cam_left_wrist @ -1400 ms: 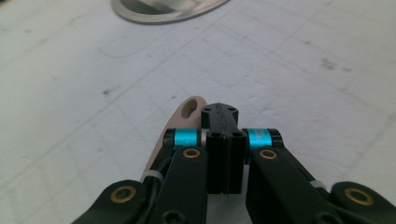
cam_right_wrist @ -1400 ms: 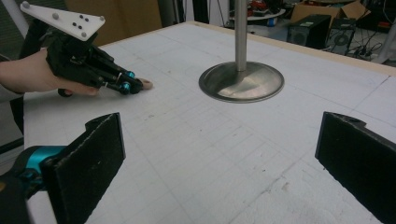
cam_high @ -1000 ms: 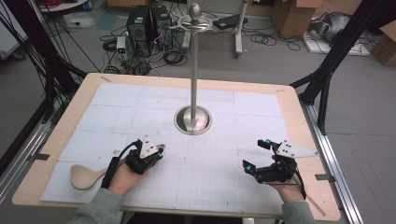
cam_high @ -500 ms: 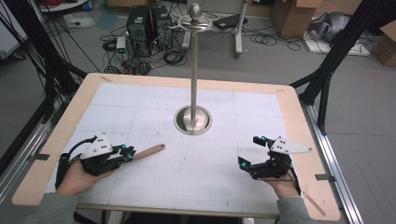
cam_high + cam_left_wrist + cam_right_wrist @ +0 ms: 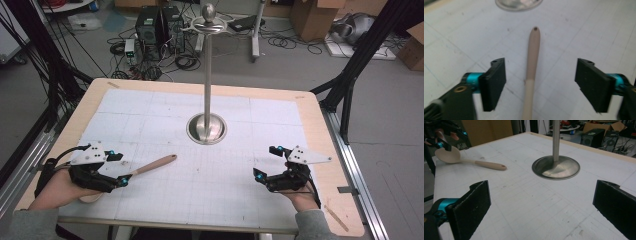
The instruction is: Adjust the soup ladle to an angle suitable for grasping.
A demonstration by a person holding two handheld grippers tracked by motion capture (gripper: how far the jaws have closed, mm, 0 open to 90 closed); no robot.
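Left claw (image 5: 120,169) open, both black pads well apart and touching nothing, parked low over the near-left part of the surface (image 5: 235,187) with the wooden spoon (image 5: 150,165) lying between the pads. Seen along the left claw (image 5: 540,83), handle running straight ahead down the middle of the gap, clear space on either side: most likely lined up that way so a simple squeeze would catch the handle across its narrow width. Spoon flat on the surface, bowl end back under the claw body and the hand, handle tip pointing ahead toward the round metal base (image 5: 206,128) of the upright pole (image 5: 208,70). Right claw (image 5: 266,162) also open and empty, held just above the near-right part of the surface, well apart from the spoon; probably waiting, since nothing lies between its pads (image 5: 471,205). From there, spoon (image 5: 469,160) far ahead and to the left, pole base (image 5: 556,167) ahead and nearer. Spoon itself: pale wood, broad shallow oval bowl, slender rounded handle, a small hole close to the tip, handle's outer half slightly darker than the part nearer the bowl. Light and rigid by the look, easy to pinch, though apt to roll on a round handle.
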